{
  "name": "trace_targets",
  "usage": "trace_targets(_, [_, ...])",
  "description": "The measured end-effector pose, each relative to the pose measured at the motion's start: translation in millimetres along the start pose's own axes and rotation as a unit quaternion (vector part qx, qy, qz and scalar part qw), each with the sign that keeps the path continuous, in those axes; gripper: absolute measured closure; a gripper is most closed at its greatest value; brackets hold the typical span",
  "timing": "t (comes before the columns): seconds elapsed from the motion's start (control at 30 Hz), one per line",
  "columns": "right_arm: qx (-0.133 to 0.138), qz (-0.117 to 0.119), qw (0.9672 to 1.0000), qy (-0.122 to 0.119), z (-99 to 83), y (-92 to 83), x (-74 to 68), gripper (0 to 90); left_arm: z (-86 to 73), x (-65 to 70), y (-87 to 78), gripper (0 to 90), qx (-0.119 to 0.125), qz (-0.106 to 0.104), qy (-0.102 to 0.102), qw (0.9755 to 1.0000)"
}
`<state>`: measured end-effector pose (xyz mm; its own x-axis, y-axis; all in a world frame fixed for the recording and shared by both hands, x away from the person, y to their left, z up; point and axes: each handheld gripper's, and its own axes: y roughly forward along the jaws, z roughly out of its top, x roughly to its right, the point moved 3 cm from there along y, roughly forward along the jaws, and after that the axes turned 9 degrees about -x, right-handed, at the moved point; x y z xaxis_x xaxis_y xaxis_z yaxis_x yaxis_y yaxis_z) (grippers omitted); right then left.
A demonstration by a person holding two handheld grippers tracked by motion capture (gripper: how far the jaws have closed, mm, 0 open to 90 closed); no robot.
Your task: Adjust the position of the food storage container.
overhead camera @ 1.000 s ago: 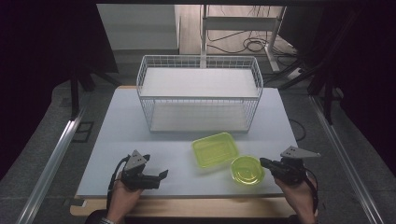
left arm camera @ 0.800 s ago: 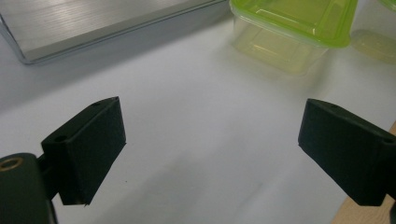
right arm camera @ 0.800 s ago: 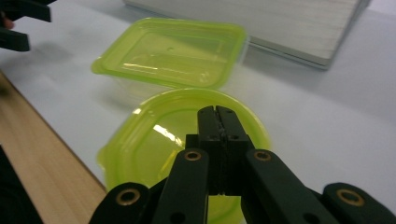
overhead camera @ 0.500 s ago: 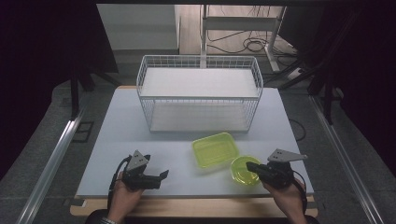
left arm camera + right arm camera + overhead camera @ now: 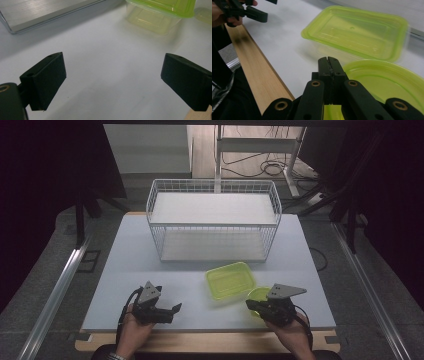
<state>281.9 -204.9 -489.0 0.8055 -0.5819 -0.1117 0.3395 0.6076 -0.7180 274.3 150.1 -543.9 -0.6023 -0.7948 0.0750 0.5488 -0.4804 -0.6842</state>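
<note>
A lime-green rectangular container [image 5: 230,280] [image 5: 359,32] [image 5: 160,15] lies on the white table [image 5: 150,270], in front of the wire basket. Just right of it and nearer to me sits a round green bowl [image 5: 256,295] [image 5: 387,87], partly hidden in the high view. My right gripper [image 5: 250,305] [image 5: 329,61] hovers over the bowl's near-left rim, jaws pressed flat together with nothing visible between them. My left gripper [image 5: 172,312] [image 5: 113,77] rests low at the front left, jaws wide open over bare table and pointing toward the container.
A white wire basket [image 5: 214,220] stands at the back middle; its silvery base [image 5: 37,15] is in the left gripper view. A wooden strip [image 5: 257,70] runs along the table's front edge. The left gripper [image 5: 249,10] appears far off in the right gripper view.
My right gripper has moved left from beside the bowl to above its near rim. The left gripper has stayed put.
</note>
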Motion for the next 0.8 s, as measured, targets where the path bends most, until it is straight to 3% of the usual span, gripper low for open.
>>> trace_targets(0.27, [-0.027, -0.006, 0.9994, -0.02, 0.8, 14.2, -5.0, 89.1, -0.2, 1.9, 2.0, 6.2, -0.01, 0.004, 0.009, 0.9999])
trace_targets(0.8, [-0.015, -0.033, 0.9992, 0.015, -7.2, -0.8, 22.5, 89.1, -1.0, -0.3, 0.1, 6.6, 0.0, 0.007, 0.001, 1.0])
